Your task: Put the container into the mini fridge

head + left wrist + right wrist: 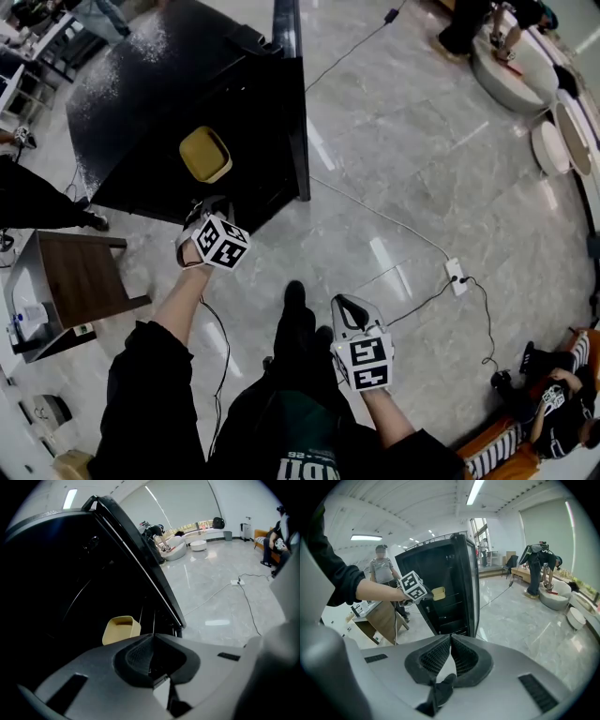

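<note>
The black mini fridge (159, 84) fills the upper left of the head view, with its door (297, 131) swung open. The left gripper (208, 208) hovers just below the open front, its jaws pressed together and empty. The right gripper (345, 307), at lower centre, is likewise closed on nothing. The yellow container (205, 154) sits inside the fridge, just above the left gripper.

Head view looks steeply down on the fridge (178, 84) and floor (422, 150). Left gripper view faces the fridge closely; right gripper view sees it from farther back.
</note>
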{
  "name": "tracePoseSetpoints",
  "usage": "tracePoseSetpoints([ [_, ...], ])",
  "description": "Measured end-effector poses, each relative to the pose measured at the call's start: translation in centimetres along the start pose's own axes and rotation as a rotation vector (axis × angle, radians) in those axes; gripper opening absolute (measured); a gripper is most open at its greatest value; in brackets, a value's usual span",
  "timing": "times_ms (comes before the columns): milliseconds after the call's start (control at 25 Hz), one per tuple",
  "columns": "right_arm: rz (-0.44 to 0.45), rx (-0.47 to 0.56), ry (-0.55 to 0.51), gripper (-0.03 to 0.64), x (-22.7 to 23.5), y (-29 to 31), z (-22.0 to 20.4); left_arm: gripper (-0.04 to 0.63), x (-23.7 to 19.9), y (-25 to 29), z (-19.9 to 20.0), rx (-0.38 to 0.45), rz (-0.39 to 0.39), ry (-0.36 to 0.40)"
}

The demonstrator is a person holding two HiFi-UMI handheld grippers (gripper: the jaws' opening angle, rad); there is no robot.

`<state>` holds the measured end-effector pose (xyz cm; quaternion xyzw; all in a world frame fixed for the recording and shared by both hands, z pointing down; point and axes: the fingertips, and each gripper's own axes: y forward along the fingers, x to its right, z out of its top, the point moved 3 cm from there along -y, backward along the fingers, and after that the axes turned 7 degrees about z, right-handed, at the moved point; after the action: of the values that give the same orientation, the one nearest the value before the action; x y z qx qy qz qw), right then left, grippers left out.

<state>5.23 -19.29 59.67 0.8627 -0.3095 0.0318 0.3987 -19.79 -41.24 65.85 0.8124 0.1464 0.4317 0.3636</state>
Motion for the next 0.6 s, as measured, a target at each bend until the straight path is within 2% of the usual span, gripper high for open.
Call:
tracePoseSetpoints([
  [320,-0.026,0.069,0.093,0.035,0.0,-3.8,-0.9,0.017,4.9,-7.5,0.5,0.048,-0.070,-0.162],
  [600,-0.015,0.114,0.094,0.035,-1.3,-6.0,-1.5,0.017,8.4,-14.1,0.2,0.084,-0.118,-0.191],
])
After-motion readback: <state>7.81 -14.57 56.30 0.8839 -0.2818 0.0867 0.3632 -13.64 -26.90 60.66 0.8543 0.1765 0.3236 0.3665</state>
